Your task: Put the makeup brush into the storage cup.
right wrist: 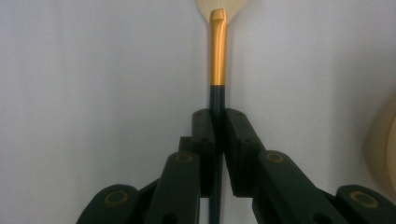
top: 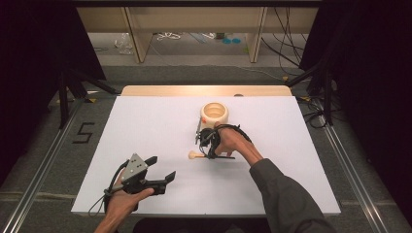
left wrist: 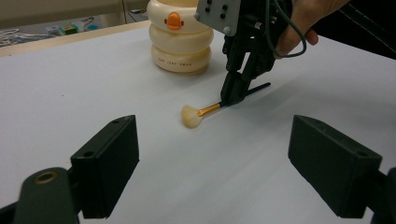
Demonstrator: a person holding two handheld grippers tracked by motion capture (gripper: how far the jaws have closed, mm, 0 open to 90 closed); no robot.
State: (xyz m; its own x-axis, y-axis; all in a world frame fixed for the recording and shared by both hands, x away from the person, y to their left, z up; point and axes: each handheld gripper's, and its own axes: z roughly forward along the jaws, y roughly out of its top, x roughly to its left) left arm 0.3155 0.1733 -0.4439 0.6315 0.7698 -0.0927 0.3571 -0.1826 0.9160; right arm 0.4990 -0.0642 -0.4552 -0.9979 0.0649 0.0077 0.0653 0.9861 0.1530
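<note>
Down on the white table (top: 145, 121) — right gripper (left wrist: 232, 99) pinching the brush (left wrist: 201, 112) tight by its dark handle, bristles still touching the tabletop, just in front of the cream pot (top: 214, 114). Nearer the front edge — left gripper (top: 163, 167) spread wide, holding nothing.

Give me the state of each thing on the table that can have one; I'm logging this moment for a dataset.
Black-handled makeup brush with gold ferrule: lying on the white table, handle clamped by the right gripper.
Cream ring-stacked plastic holder with orange duck bill: upright, open top, standing apart from the brush.
Right gripper: shut on the brush handle.
Left gripper: open, holding nothing.
</note>
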